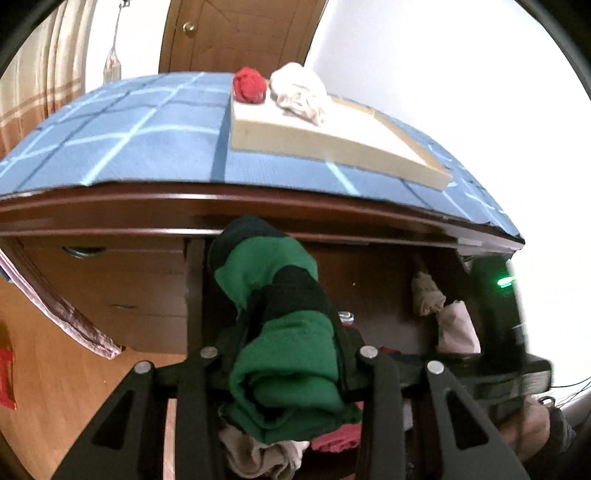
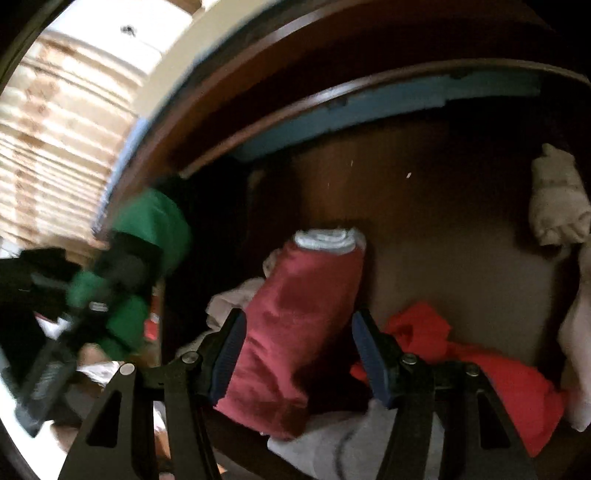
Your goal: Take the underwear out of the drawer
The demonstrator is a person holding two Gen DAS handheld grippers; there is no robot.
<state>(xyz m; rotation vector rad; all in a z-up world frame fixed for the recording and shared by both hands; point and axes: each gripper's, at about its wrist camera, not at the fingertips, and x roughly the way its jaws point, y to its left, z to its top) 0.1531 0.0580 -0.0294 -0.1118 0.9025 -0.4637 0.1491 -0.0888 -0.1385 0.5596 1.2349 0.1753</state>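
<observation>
My left gripper (image 1: pixel 291 332) is shut on a rolled green-and-black pair of underwear (image 1: pixel 284 369), held up in front of the desk's brown edge (image 1: pixel 147 206). The same green roll (image 2: pixel 151 229) shows blurred at the left of the right wrist view. Down in the open drawer (image 2: pixel 443 240), my right gripper (image 2: pixel 298 321) stands open around a maroon roll with a grey waistband (image 2: pixel 295 325). Its left blue pad (image 2: pixel 229 350) is at the roll's side, while the right pad (image 2: pixel 369 362) stands slightly clear. The right gripper's body (image 1: pixel 509 314) shows at the right of the left wrist view.
A wooden tray (image 1: pixel 332 136) on the blue checked tablecloth (image 1: pixel 129 140) holds a red bundle (image 1: pixel 249 85) and a white one (image 1: pixel 301 94). The drawer also holds red cloth (image 2: pixel 461 354), a beige piece (image 2: pixel 557 199) and grey fabric (image 2: pixel 351 443). A door (image 1: pixel 240 33) stands behind.
</observation>
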